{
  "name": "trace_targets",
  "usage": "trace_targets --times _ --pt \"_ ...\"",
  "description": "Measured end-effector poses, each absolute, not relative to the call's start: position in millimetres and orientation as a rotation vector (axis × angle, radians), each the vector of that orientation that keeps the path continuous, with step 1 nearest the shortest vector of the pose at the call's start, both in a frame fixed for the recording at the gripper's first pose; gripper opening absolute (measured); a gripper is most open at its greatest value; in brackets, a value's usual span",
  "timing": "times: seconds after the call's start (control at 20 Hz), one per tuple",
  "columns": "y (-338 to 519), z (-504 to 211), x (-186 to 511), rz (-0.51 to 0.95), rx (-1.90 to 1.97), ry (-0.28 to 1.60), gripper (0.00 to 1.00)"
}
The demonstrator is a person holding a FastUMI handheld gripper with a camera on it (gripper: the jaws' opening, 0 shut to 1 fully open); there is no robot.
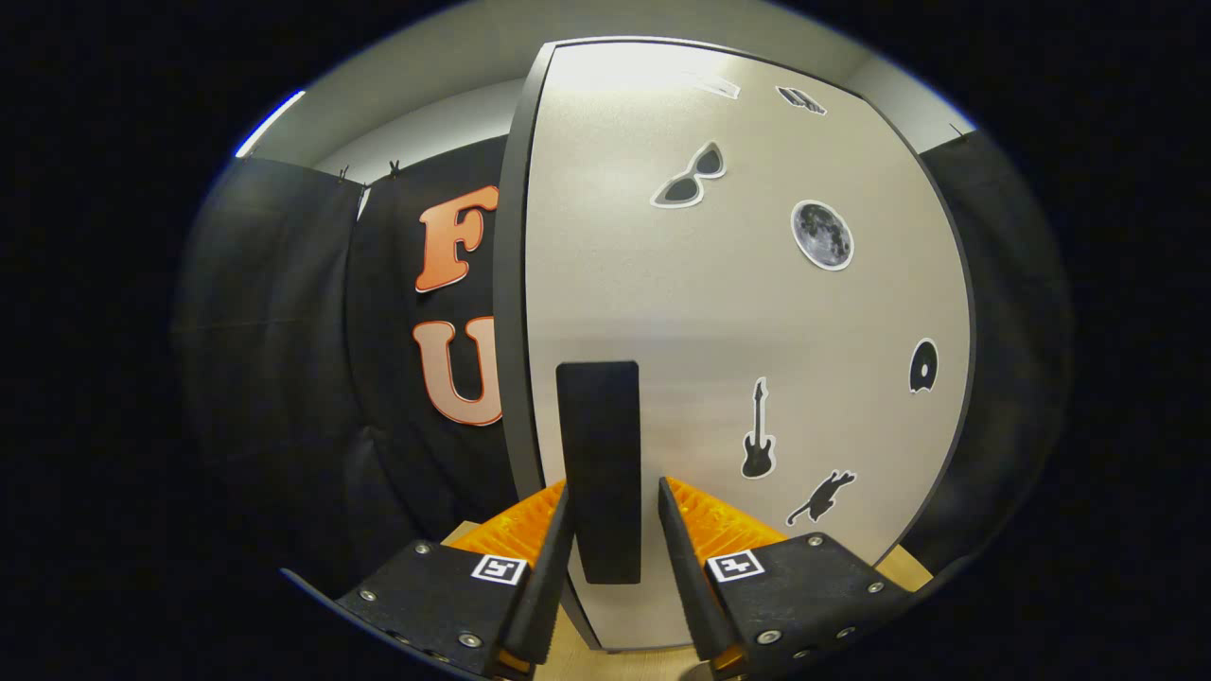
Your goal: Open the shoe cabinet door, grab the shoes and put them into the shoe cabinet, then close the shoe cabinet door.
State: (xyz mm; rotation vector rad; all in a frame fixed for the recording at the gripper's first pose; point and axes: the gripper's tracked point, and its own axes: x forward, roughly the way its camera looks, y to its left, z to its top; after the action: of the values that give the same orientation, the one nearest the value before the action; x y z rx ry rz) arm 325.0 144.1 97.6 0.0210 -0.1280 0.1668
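Note:
The shoe cabinet door stands close in front of me, pale grey with a dark edge and several small black stickers. A black vertical handle sits near its left edge. My gripper is open, with the lower part of the handle between its two orange fingers. The left fingertip lies right at the handle's side. A thin gap shows between the right fingertip and the handle.
The cabinet rests on a light wooden surface that shows under and beside the fingers. Black cloth hangs to the left of the cabinet and also to its right.

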Motion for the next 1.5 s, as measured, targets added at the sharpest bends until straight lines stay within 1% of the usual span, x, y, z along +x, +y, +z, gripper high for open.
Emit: trace_targets --times 0.05,0.1,0.25,0.5,0.6,0.7,1.0,1.5 --pt "148 97 326 0.168 0.015 -0.131 0.5" --pt "147 97 325 0.159 0.007 -0.136 0.38" --pt "148 96 324 0.152 -0.007 -0.133 0.37" --pt "144 94 317 0.147 0.024 -0.107 0.31" --pt "141 93 312 0.129 0.031 -0.109 0.31" --pt "138 92 304 0.111 0.037 -0.113 0.29" --pt "129 93 278 0.089 0.049 -0.108 0.29" --pt "91 79 235 0.061 0.054 -0.096 0.29"
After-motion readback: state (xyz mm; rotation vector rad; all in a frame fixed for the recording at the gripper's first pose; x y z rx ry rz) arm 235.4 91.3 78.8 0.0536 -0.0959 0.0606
